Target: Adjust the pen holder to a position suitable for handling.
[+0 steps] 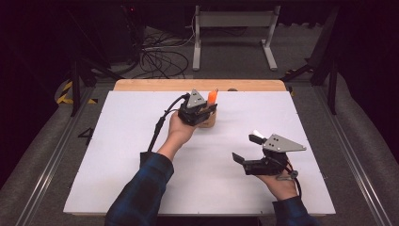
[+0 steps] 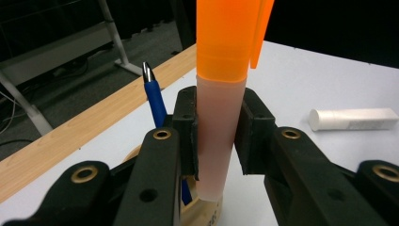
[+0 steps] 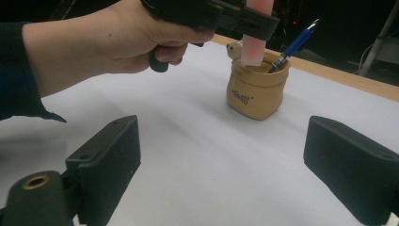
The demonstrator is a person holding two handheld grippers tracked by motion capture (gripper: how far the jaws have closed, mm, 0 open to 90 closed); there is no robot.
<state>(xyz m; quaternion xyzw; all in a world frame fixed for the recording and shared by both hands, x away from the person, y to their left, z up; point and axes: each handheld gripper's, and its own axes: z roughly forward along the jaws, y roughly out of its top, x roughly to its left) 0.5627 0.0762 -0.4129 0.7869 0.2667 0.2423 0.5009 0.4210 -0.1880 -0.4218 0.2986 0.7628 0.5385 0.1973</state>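
both grippers are matte black. the left gripper (image 1: 210,111) carries a grey three-cornered plate (image 1: 195,100) dotted with small dark holes, and a thick black cable (image 1: 160,125) trails from it. the right gripper (image 1: 245,147) bears a longer grey plate (image 1: 283,143) of the same kind. in the left gripper view, brass-ringed holes (image 2: 162,135) mark the jaw arms, and the pads (image 2: 189,129) are flat, black and rubbery. the person wears sleeves (image 1: 139,190) of dark blue plaid.
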